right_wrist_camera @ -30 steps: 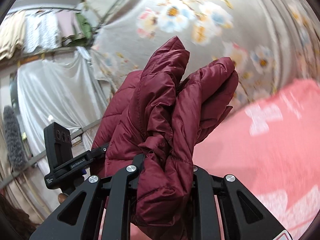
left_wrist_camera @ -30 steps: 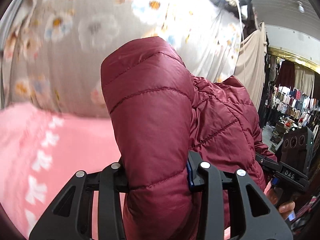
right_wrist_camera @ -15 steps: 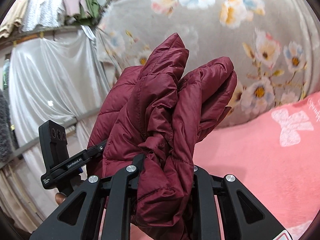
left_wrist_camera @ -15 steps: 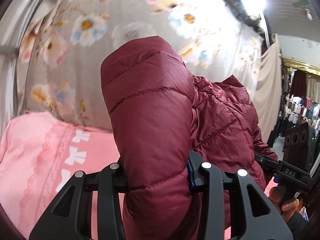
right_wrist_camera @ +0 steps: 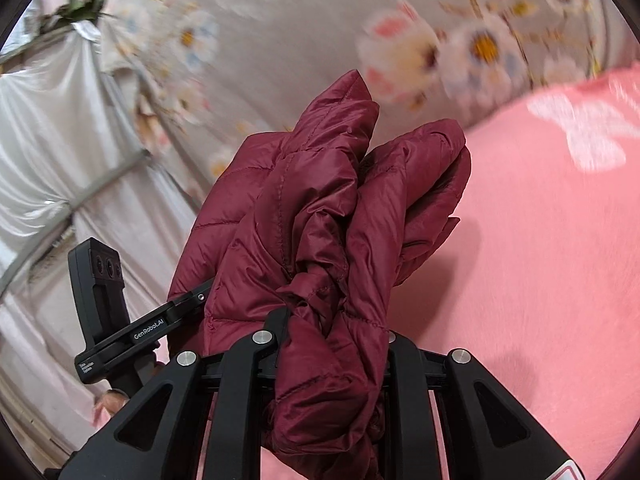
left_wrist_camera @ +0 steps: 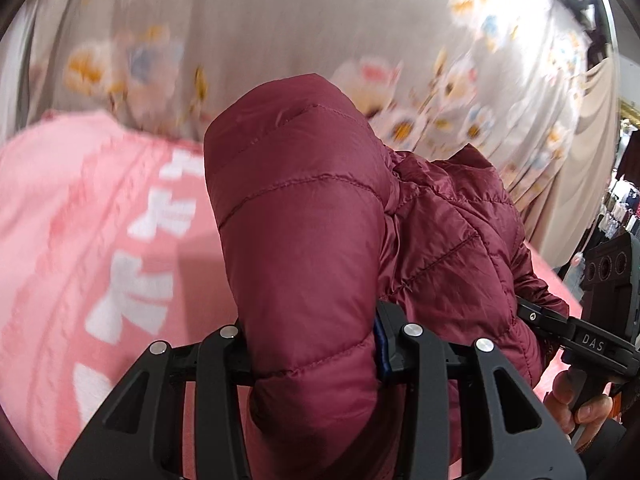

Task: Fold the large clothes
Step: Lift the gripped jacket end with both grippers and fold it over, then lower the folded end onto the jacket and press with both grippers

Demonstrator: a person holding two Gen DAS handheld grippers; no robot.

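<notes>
The left gripper (left_wrist_camera: pixel 314 344) clamps a smooth fold of the jacket (left_wrist_camera: pixel 304 240); the right gripper (right_wrist_camera: pixel 332 336) pinches a bunched part. Beyond the fingers lie a pink blanket (right_wrist_camera: pixel 540 240) and a blurred, probably floral, cloth (left_wrist_camera: pixel 280 20).

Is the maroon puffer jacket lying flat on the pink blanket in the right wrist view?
No, the maroon puffer jacket is bunched upright between the right gripper jaws, above the pink blanket.
</notes>
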